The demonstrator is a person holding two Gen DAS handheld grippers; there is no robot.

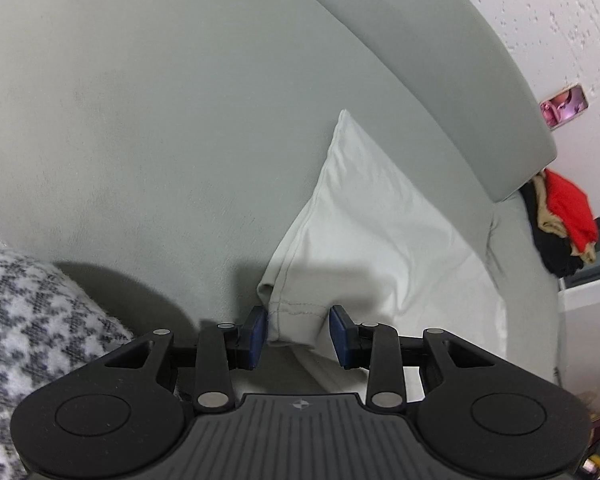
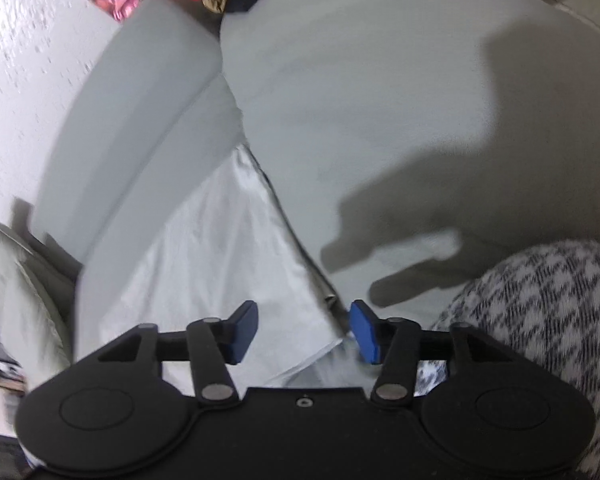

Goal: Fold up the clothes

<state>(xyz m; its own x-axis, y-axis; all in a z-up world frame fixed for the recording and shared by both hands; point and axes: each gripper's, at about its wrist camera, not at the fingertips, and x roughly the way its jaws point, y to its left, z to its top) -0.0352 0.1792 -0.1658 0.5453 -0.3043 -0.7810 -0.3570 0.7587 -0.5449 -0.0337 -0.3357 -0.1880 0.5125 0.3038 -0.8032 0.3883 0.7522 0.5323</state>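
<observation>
A white garment (image 1: 364,216) lies on the grey sofa seat (image 1: 160,120), stretching toward the backrest. My left gripper (image 1: 298,334) is open, its blue pads on either side of a stitched hem corner of the garment. In the right wrist view the same white garment (image 2: 220,248) lies along the seat. My right gripper (image 2: 304,332) is open over its near edge, with the cloth between and below the pads. This view is blurred by motion.
A houndstooth knit cloth (image 1: 32,320) lies at the near left, and shows in the right wrist view (image 2: 540,308) at the near right. A pile of red, black and tan clothes (image 1: 560,220) sits at the sofa's end by the backrest (image 1: 440,80). A white wall (image 1: 560,20) is behind.
</observation>
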